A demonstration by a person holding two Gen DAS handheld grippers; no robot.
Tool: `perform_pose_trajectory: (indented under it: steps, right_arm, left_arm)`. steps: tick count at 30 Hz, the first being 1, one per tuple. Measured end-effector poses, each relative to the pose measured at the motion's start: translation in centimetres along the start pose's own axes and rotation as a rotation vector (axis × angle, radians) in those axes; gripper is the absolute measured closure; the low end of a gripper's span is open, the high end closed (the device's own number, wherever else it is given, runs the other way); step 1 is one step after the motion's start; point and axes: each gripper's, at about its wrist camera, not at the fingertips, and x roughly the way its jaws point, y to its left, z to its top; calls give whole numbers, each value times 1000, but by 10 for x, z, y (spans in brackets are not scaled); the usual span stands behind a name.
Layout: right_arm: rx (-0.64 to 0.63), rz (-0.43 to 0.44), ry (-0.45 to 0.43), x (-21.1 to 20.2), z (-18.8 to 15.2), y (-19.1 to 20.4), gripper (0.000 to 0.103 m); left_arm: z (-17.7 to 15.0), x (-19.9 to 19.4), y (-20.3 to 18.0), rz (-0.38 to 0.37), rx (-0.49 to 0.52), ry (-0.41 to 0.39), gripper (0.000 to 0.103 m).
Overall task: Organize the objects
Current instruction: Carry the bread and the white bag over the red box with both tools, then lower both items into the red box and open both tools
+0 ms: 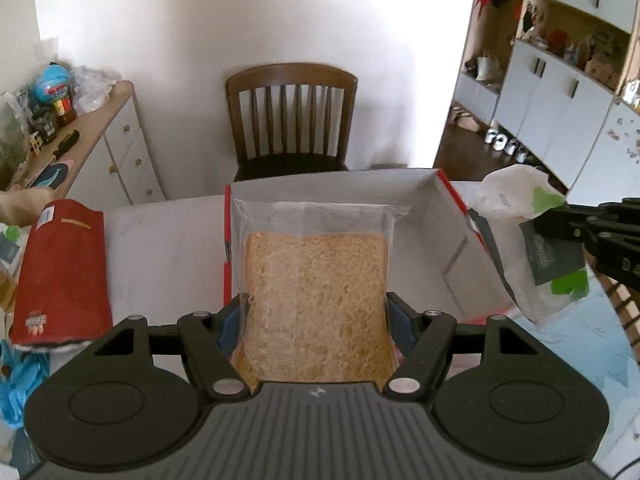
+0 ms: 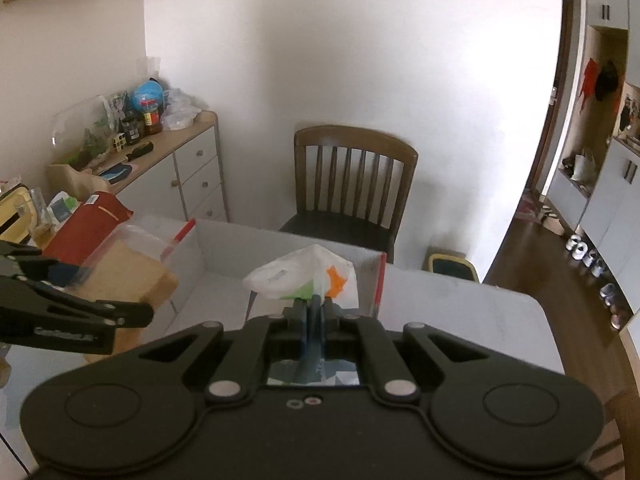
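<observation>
My left gripper (image 1: pixel 316 304) is shut on a clear bag of sliced bread (image 1: pixel 316 296), held over the near left edge of an open white cardboard box with red trim (image 1: pixel 440 224). In the right wrist view the bread bag (image 2: pixel 128 272) hangs at the box's left wall (image 2: pixel 224 252). My right gripper (image 2: pixel 314 304) is shut on a white plastic bag with green and orange print (image 2: pixel 308 276), held over the box's right part. That bag also shows in the left wrist view (image 1: pixel 516 216) at the box's right wall.
A red pouch (image 1: pixel 64 268) lies on the white table (image 1: pixel 160 248) left of the box. A wooden chair (image 1: pixel 290 120) stands behind the table. A cluttered sideboard (image 2: pixel 176 160) is at the left. Blue cloth (image 1: pixel 16 384) lies at the near left.
</observation>
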Motion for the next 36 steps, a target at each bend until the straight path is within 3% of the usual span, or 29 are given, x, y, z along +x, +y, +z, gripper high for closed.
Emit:
perform_pose_trajectory:
  steps: [9, 22, 30, 36]
  right_arm:
    - [11, 28, 72, 63, 2, -5, 97]
    - [-35, 41, 227, 124, -31, 10, 97]
    - [-63, 40, 275, 138, -40, 12, 95]
    - [-113, 40, 282, 138, -43, 16, 82]
  left_arm:
    - [27, 62, 0, 25, 15, 28, 32]
    - [20, 143, -3, 55, 12, 194, 32]
    - [20, 158, -8, 95, 82, 249, 31]
    - [18, 159, -11, 101, 105, 242, 30]
